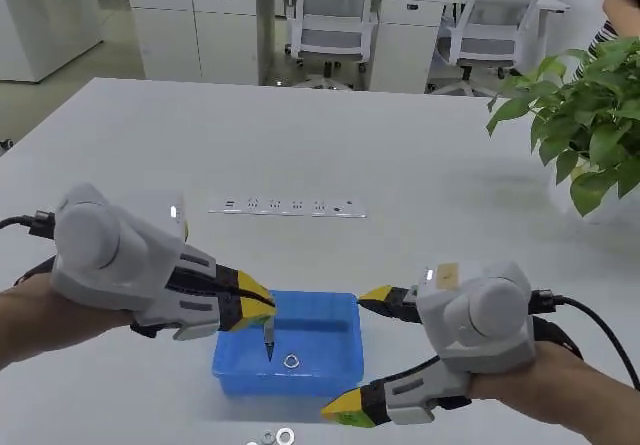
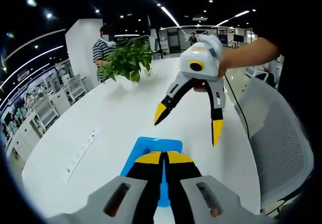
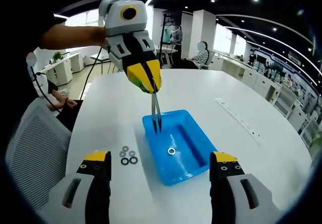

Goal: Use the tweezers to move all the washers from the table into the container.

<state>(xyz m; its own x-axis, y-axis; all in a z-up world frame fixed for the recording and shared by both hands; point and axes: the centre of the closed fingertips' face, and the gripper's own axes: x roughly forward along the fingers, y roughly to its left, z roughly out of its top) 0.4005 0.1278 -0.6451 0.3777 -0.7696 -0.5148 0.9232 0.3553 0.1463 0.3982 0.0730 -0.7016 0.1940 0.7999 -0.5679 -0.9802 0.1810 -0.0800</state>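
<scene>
Blue container [image 3: 188, 159] on the desk [image 3: 115, 118] holds one washer [image 3: 171, 151]; several loose washers [image 3: 128, 156] lie just beside it. Left tongs [image 3: 151, 85] pinch the tweezers [image 3: 156, 114] over the container; right tongs [image 2: 188, 124] are spread, empty.

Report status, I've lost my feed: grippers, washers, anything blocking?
Left gripper shut on tweezers, tips over blue container. Right gripper open, empty. One washer in container, other washers on table beside it. Nothing blocking.
</scene>
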